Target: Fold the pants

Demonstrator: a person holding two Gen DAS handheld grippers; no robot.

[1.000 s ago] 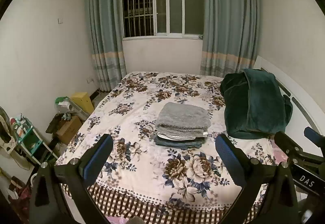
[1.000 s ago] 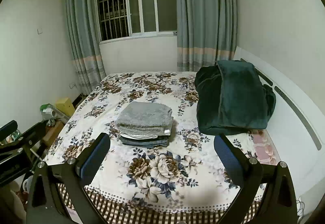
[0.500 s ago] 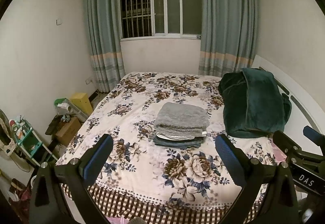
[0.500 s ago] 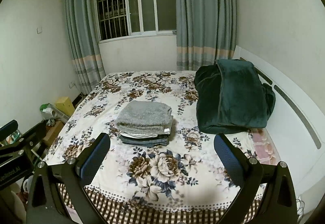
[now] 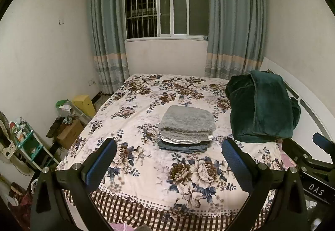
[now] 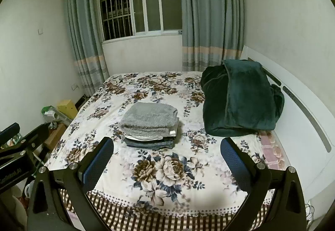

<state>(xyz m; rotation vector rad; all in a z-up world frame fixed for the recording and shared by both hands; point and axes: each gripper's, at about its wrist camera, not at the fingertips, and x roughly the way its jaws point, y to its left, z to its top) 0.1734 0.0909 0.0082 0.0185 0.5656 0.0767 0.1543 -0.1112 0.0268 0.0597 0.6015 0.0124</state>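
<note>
A stack of folded clothes (image 5: 187, 128) lies in the middle of the floral bed (image 5: 146, 172): fuzzy grey pants (image 5: 188, 120) on top, a silvery garment under them and blue jeans (image 5: 184, 147) at the bottom. The stack also shows in the right wrist view (image 6: 150, 124). My left gripper (image 5: 169, 159) is open and empty, held back over the bed's foot, well short of the stack. My right gripper (image 6: 167, 157) is open and empty at about the same distance. Each gripper shows at the edge of the other's view.
A folded dark green blanket (image 5: 261, 107) lies on the bed's right side by the white headboard (image 6: 303, 118). Boxes and a small shelf (image 5: 27, 143) crowd the floor left of the bed. Window and curtains (image 5: 234, 21) stand behind.
Both grippers have drawn back a little from the bed, so the stack looks slightly farther off. The stack has not moved and both grippers stay open.
</note>
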